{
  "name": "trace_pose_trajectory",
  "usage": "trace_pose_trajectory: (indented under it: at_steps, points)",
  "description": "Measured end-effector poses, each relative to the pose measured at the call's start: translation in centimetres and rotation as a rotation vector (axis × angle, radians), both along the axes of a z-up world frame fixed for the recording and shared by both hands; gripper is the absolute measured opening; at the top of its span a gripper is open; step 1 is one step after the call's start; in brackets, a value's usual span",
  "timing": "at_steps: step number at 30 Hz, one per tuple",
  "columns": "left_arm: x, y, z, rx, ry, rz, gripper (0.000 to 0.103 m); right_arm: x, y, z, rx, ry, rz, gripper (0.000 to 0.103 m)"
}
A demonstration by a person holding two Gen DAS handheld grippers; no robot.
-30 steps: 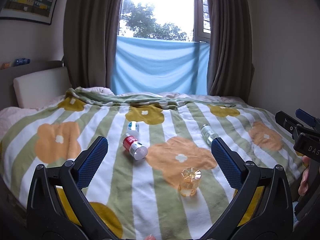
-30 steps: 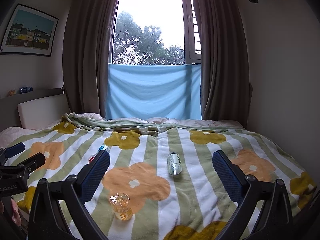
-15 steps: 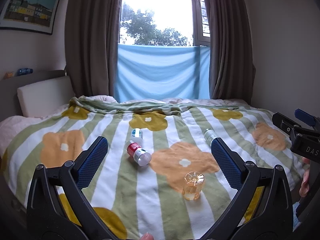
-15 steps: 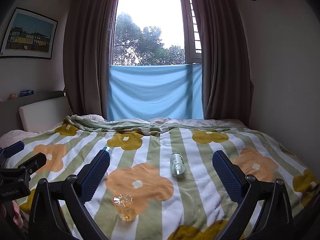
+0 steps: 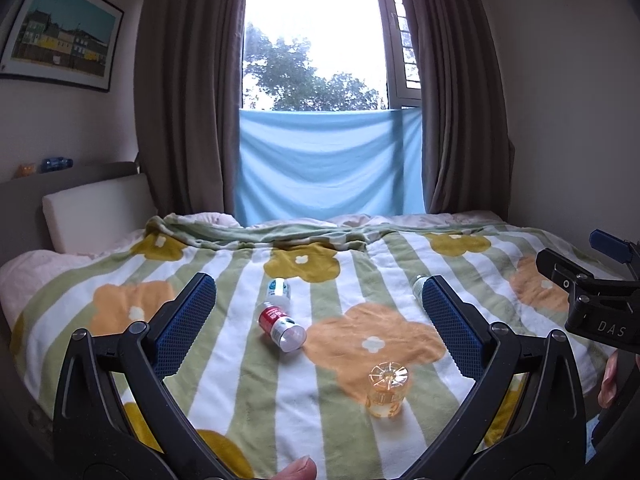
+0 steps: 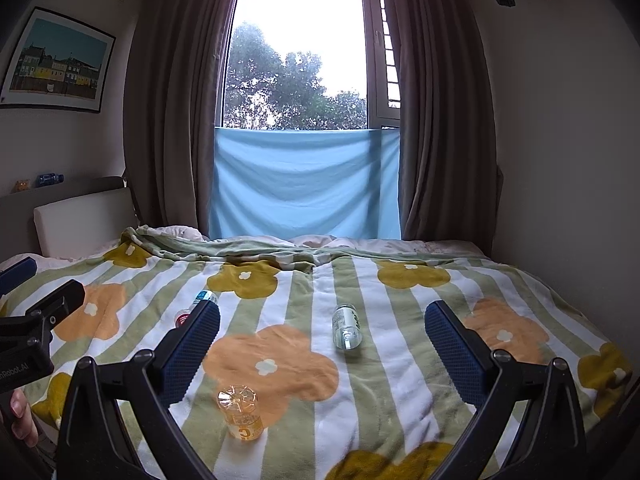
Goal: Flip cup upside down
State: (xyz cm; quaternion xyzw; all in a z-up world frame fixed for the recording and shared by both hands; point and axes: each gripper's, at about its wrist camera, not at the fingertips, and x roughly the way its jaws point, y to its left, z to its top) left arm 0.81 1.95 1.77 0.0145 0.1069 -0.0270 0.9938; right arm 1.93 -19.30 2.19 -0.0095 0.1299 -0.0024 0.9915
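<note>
A small amber cup (image 5: 387, 390) stands on the flowered blanket (image 5: 224, 380), ribbed base up — apparently already inverted — between and below the left gripper (image 5: 318, 320) and right gripper (image 6: 322, 344), both wide open and holding nothing. The risk: soft bedding could tip the light cup toward the red can (image 5: 282, 326) if nudged.

Left gripper (image 5: 318, 328) and right gripper (image 6: 322, 350) hover level, jaws spread wide, apparently empty.
</note>
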Motion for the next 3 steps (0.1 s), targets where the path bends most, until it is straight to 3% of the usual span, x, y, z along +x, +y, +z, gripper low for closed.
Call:
trace_pose_trajectory:
  at_steps: [3]
  points:
    - [-0.14, -0.09, 0.13, -0.023, -0.018, -0.013, 0.103, 0.25, -0.22, 0.01, 0.005, 0.001, 0.002, 0.102]
